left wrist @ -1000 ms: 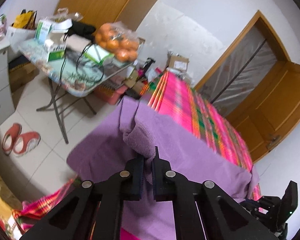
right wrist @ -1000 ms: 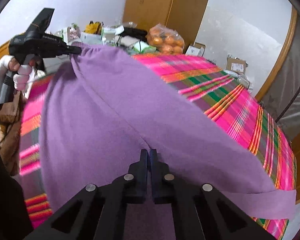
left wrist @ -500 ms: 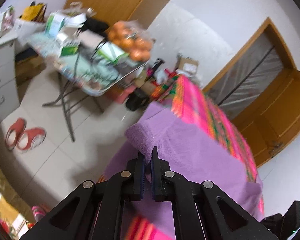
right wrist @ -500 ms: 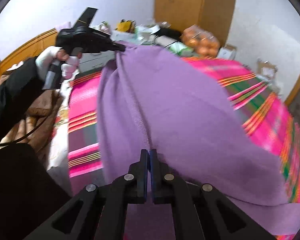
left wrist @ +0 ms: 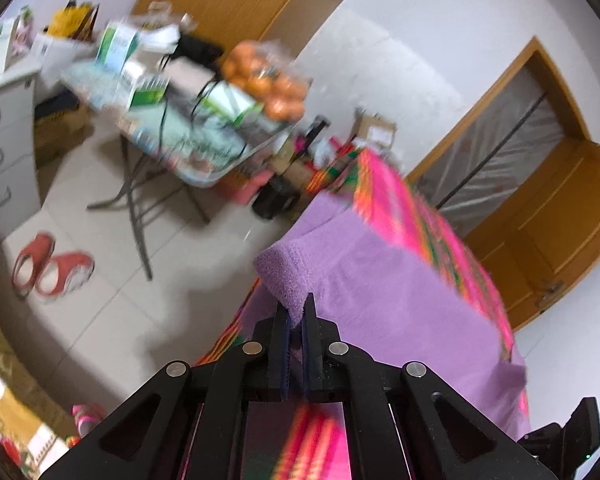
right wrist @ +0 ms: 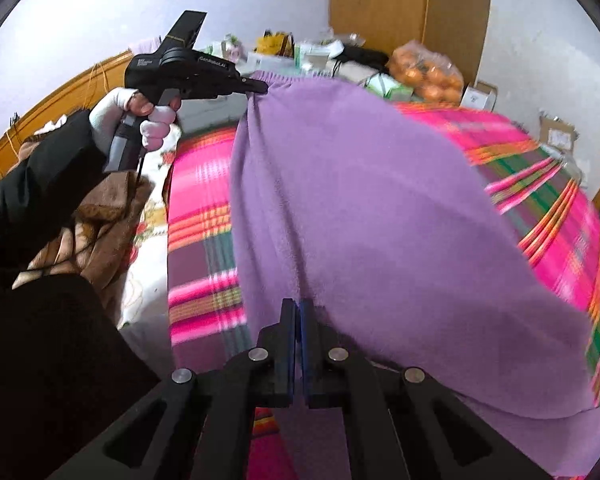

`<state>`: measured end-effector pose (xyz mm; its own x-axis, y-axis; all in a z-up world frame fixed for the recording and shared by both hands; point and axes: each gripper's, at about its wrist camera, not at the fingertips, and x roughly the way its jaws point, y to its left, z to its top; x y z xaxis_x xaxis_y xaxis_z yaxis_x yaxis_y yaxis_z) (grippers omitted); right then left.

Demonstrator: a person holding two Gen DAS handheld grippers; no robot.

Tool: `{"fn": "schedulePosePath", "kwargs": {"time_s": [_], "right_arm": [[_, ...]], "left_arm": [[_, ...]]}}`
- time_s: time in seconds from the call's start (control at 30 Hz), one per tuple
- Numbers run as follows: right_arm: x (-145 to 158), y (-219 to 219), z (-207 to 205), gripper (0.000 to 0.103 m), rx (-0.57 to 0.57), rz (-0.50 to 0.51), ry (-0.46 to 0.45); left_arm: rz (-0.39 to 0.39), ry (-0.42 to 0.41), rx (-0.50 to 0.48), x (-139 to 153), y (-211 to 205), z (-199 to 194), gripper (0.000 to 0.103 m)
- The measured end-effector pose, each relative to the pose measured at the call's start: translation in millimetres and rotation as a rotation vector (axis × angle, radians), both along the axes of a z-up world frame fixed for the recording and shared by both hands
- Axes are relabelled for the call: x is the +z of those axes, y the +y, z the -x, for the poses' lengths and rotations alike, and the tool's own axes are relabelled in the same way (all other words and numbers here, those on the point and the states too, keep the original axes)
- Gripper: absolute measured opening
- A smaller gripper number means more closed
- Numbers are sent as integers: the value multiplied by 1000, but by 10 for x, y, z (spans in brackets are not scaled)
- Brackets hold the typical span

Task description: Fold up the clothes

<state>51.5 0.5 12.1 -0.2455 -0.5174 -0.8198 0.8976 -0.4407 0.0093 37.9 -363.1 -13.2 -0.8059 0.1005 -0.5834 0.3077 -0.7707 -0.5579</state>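
Nearby, a clear bag [right wrist: 426,72] holds oranges [left wrist: 268,84] on the cluttered table [left wrist: 188,148].

Bright, even room light; motion blur; fisheye bending w/ dark corners.

Black sleeve [right wrist: 40,184], white glove [right wrist: 112,108], black claw [right wrist: 260,87].
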Motion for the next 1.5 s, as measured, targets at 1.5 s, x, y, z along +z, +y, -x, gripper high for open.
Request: {"fn": "schedulePosePath", "kwargs": {"time_s": [1.5], "right_arm": [[261, 99, 1505, 32, -231, 163, -115]], "left_arm": [[111, -45, -285, 45, 1202, 307, 12]]}}
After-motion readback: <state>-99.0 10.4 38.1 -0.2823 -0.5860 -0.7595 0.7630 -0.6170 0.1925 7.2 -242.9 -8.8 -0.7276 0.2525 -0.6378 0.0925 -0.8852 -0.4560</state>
